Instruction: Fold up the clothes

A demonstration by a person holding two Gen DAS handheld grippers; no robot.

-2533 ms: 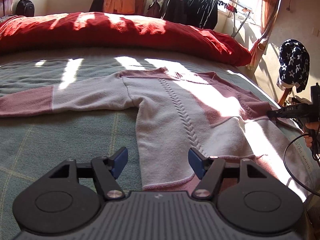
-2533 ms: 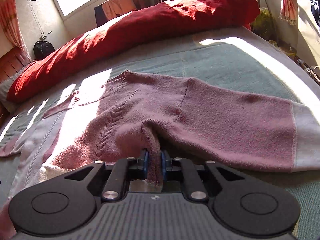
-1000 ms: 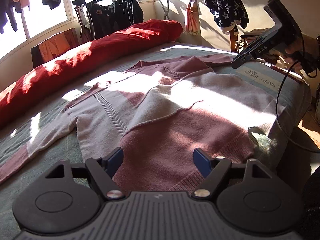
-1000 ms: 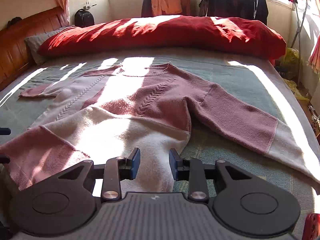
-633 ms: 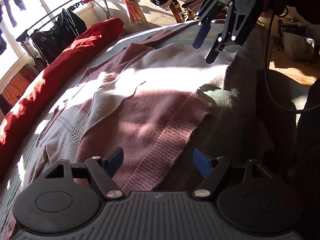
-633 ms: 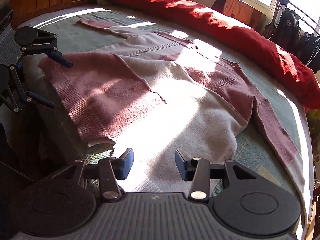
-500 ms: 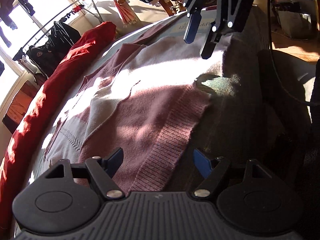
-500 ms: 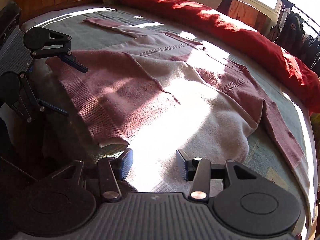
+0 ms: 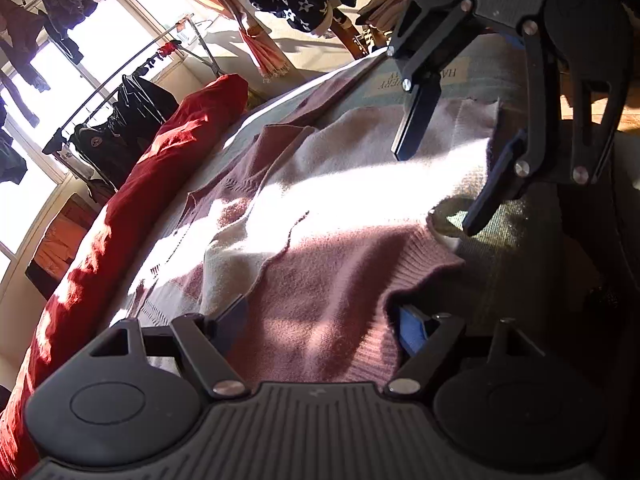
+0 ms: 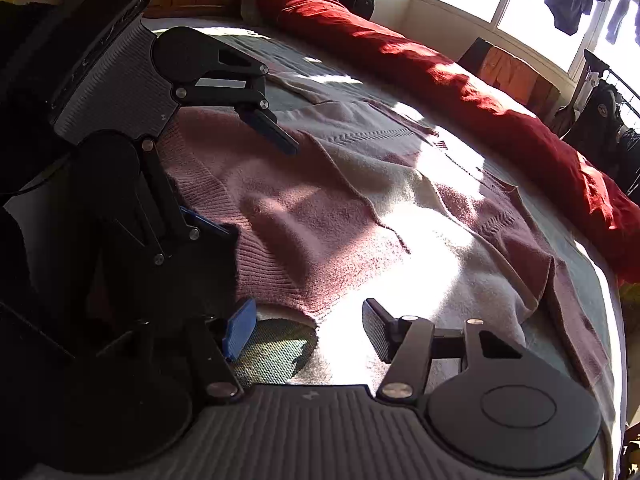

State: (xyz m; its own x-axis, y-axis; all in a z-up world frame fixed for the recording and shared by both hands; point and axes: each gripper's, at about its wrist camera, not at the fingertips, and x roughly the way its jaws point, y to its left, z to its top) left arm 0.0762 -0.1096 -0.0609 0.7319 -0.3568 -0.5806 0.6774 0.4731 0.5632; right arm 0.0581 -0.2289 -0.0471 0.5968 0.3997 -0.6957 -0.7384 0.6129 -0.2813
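At twelve o'clock from the left gripper (image 9: pixel 320 320) lies the pink-and-cream sweater (image 9: pixel 328 216), spread flat on the green bedspread (image 10: pixel 276 352) with its long axis running away toward the red duvet (image 9: pixel 132 216). Its ribbed hem (image 10: pixel 272 268) sits between the left jaws, which stand wide, one finger over the cloth and one apparently under the edge. Nearer the hem's other corner, the right gripper (image 10: pixel 308 328) hovers wide open, the cloth edge at about eleven o'clock. Both seem poised to pinch the hem.
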